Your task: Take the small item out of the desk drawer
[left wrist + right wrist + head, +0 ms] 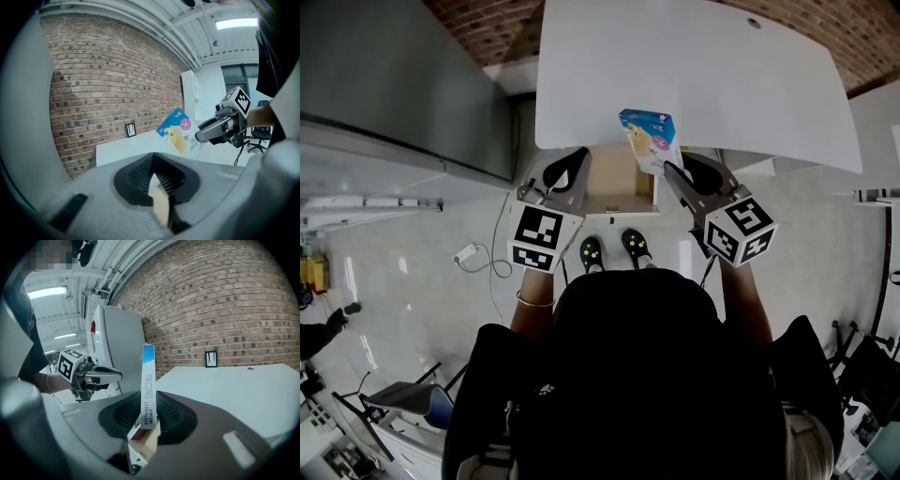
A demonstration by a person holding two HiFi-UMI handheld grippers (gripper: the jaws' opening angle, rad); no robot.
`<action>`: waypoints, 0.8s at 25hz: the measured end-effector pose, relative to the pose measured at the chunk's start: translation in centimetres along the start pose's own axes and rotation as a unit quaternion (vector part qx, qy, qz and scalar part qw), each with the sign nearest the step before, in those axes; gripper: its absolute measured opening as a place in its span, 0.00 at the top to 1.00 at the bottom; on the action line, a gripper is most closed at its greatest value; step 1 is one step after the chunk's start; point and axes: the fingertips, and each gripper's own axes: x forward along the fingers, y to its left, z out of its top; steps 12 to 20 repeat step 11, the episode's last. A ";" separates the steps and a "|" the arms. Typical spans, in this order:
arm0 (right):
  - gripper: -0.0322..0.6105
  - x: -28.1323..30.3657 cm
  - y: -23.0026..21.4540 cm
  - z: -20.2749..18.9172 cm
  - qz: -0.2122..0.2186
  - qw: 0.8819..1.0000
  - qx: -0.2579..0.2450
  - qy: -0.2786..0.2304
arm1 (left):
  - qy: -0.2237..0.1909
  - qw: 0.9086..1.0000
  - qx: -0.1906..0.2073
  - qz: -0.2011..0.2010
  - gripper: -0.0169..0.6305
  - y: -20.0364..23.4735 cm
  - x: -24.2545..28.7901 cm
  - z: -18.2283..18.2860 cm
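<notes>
**A:** Where is the small box?

**B:** It is out of the drawer. The right gripper has its fingers closed on the box's lower end. The box stands up edge-on and tilted, in the air over the drawer's right side and the front edge of the white surface.

**A:** And the other hand?

**B:** The left gripper hangs over the drawer's left wall. Its fingers are closed together with nothing between them.

**A:** How close are the two?

**B:** They are well apart, with the open drawer lying between them. The drawer sticks out from under the surface's front edge, and its wooden bottom shows in the gap.

**A:** What room is there around them?

**B:** Beyond the box, the surface runs wide and flat to a brick wall along its far edge. On the left, a grey cabinet stands near the surface's left edge, and a cable lies on the floor below it. On the near side, the person's shoes stand just beside the drawer's front.
</notes>
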 end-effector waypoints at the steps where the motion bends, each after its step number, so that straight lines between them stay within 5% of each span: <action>1: 0.78 0.0 0.0 -0.1 0.001 1.000 0.003 -0.001 | 0.000 1.000 0.000 0.001 0.98 0.0 0.0 0.0; 20: 0.78 0.0 0.0 0.1 0.009 1.000 0.003 -0.003 | -0.001 1.000 -0.002 0.009 0.98 0.0 -0.4 0.3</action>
